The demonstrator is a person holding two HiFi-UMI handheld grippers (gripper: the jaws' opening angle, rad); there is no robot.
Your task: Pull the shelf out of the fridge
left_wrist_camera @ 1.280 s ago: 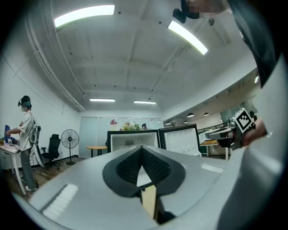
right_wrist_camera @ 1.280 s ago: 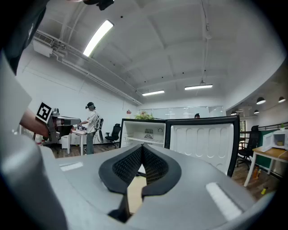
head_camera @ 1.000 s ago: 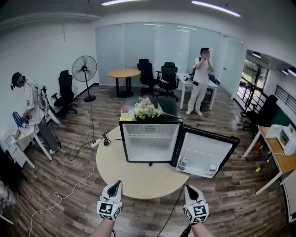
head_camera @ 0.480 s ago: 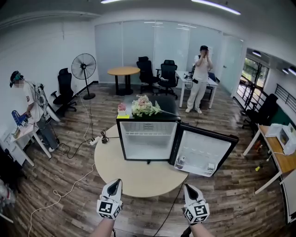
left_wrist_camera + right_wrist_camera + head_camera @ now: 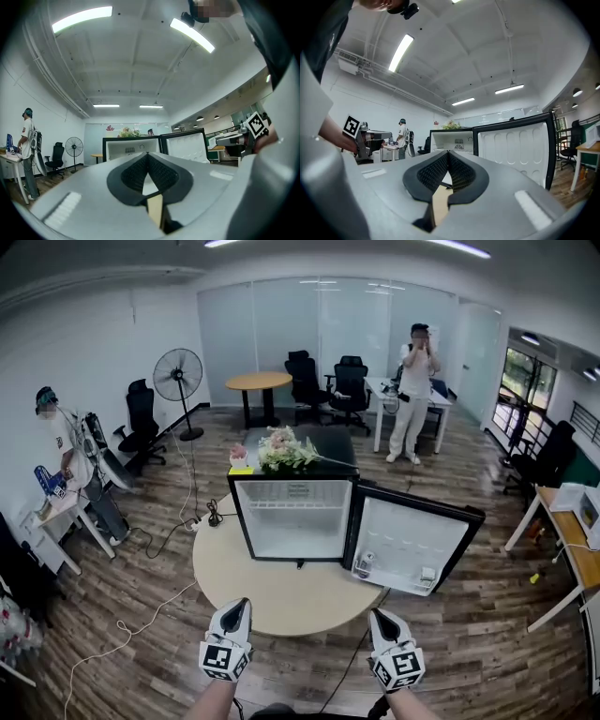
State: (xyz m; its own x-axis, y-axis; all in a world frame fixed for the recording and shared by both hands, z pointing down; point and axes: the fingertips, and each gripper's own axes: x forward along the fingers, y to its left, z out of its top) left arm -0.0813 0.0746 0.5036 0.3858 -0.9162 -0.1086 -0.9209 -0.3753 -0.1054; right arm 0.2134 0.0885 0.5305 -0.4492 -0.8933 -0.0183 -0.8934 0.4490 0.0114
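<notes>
You've edged closer to the open fridge at 12 o'clock. Left gripper and right gripper have their fingers pressed together, and the shelf is not yet reached.

1. The fridge is sitting upright on the far half of a round table. It is a small black-cased box with a white lining, and its open front is facing the head camera.
2. Its door is standing swung wide to the right, hinged on the fridge's right edge. It is showing a white inner panel with a low rack along the bottom, and its outer edge is reaching past the table's rim.
3. The shelf is lying level across the upper part of the interior, spanning wall to wall and sitting fully inside. It is looking pale and thin, too small for finer detail.
</notes>
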